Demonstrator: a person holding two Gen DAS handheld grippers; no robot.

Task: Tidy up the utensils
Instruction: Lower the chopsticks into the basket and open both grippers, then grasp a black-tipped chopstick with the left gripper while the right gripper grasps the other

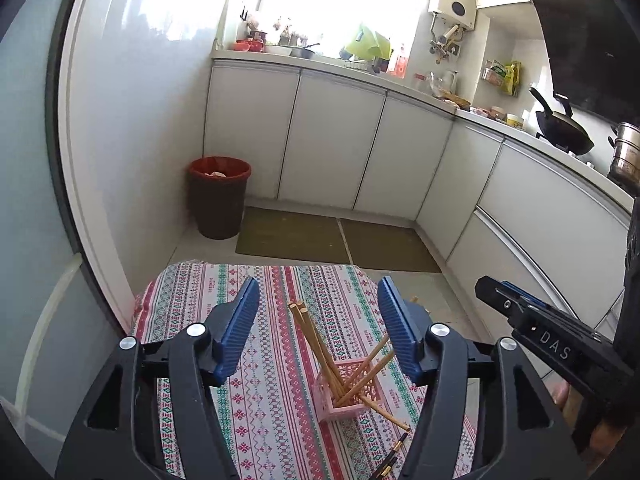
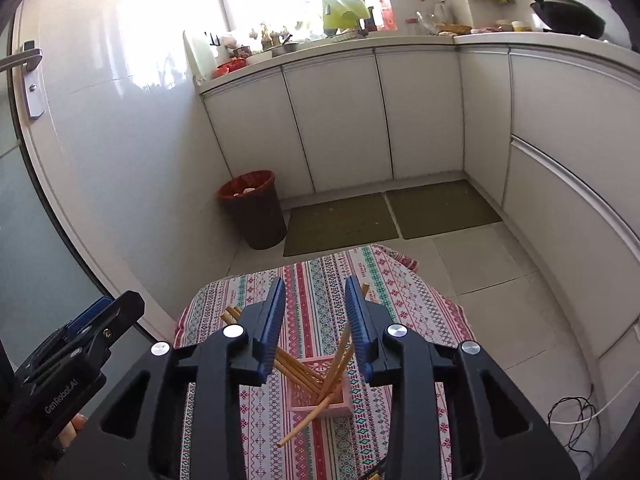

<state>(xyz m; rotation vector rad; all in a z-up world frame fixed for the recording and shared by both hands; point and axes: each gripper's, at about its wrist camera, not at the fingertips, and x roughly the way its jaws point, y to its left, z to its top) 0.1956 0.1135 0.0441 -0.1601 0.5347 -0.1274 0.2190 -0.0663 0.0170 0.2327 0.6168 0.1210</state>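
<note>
A pink lattice holder (image 1: 347,394) stands on the patterned tablecloth (image 1: 276,360) and holds several wooden chopsticks (image 1: 310,332) that lean left and right. One wooden chopstick (image 1: 390,418) lies against its side. Dark chopsticks with gold tips (image 1: 394,454) lie on the cloth near the front. My left gripper (image 1: 318,300) is open and empty above the holder. My right gripper (image 2: 315,300) is open and empty, also above the holder (image 2: 320,390), with wooden chopsticks (image 2: 298,368) below its fingers. The right gripper's body shows at the right of the left wrist view.
A red-lined waste bin (image 1: 218,196) stands on the floor by the wall. White cabinets (image 1: 332,136) run around the corner under a cluttered counter. Two green mats (image 1: 336,240) lie on the floor. A wok (image 1: 564,128) sits on the stove. A cable (image 2: 576,416) lies on the floor.
</note>
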